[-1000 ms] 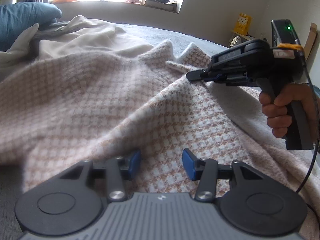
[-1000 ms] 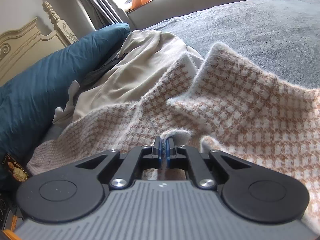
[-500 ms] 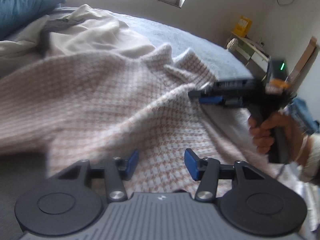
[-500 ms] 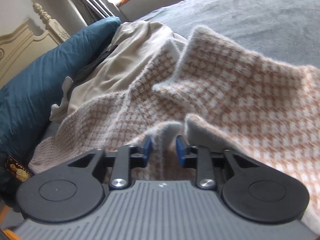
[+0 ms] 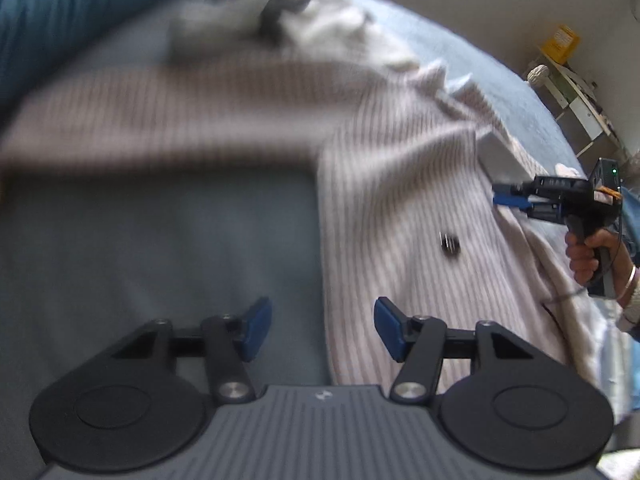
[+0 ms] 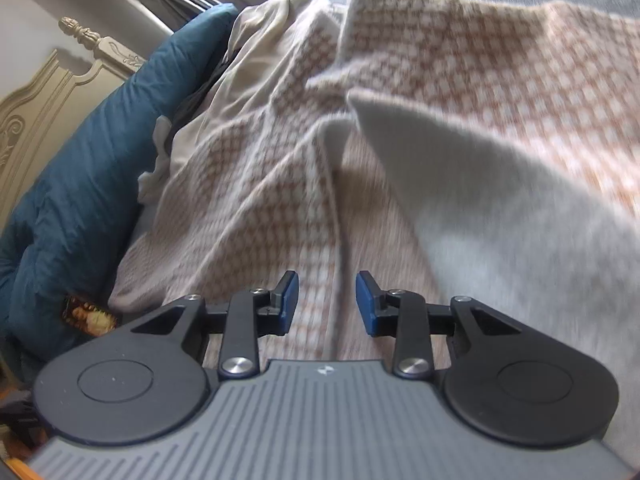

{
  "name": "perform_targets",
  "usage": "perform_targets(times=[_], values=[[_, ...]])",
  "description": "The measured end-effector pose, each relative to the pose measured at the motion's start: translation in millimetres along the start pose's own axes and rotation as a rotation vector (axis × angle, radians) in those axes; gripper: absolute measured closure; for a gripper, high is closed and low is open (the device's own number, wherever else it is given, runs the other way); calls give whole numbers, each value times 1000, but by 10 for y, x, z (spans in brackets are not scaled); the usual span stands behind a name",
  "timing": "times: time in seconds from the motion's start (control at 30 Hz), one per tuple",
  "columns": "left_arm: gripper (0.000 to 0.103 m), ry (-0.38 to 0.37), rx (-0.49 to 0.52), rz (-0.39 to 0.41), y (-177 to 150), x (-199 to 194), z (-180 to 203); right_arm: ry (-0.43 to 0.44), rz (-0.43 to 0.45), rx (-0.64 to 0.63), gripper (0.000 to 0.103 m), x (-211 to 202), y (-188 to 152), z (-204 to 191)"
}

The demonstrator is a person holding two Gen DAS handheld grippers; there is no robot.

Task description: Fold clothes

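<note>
Your fuzzy knit garment [image 6: 460, 64], woven in a small tan-and-cream check, lies spread and rumpled across the flat grey bedspread [image 5: 168, 240]. One edge is turned back, showing a plain, felt-soft pale underside [image 6: 492, 208]. A dark button-like spot [image 5: 450, 243] sits on it. A smooth cream cloth [image 6: 248, 64] is bunched beyond it, against a quilted teal pillow [image 6: 84, 168] and a carved cream headboard [image 6: 36, 96].

Your left gripper [image 5: 322, 328] is spreading its blue pads over the garment's straight edge, gripping nothing. Your right gripper [image 6: 327, 300] stands narrowly parted above the knit, holding nothing.
</note>
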State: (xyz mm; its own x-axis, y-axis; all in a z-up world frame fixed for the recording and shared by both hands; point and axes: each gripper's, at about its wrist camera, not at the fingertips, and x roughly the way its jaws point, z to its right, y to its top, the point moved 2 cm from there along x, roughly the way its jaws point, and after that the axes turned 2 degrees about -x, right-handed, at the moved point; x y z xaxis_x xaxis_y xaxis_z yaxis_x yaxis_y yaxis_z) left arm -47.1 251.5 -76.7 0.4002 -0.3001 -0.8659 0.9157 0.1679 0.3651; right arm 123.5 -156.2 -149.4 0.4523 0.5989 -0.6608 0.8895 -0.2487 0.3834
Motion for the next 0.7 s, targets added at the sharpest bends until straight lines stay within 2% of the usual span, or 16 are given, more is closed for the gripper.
perform_targets(times=[0.13, 0.23, 0.33, 0.43, 0.53, 0.7], values=[[46, -88, -99, -121, -560, 206, -130, 26, -65, 9, 72, -178, -241, -40], [47, -165, -199, -172, -938, 363, -232, 43, -120, -4, 72, -366, -502, -88], [49, -263, -341, -208, -1241, 527, -367, 61, -190, -4, 72, -505, -812, -124], [50, -353, -450, -197, -1412, 602, -456, 48, -260, 3, 72, -567, -1140, -127], [50, -395, -473, -178, -1486, 599, -491, 25, -337, 39, 72, -576, -1478, -77], [51, -419, -470, -168, -1584, 559, -506, 27, -400, 56, 73, -632, -1847, -90]])
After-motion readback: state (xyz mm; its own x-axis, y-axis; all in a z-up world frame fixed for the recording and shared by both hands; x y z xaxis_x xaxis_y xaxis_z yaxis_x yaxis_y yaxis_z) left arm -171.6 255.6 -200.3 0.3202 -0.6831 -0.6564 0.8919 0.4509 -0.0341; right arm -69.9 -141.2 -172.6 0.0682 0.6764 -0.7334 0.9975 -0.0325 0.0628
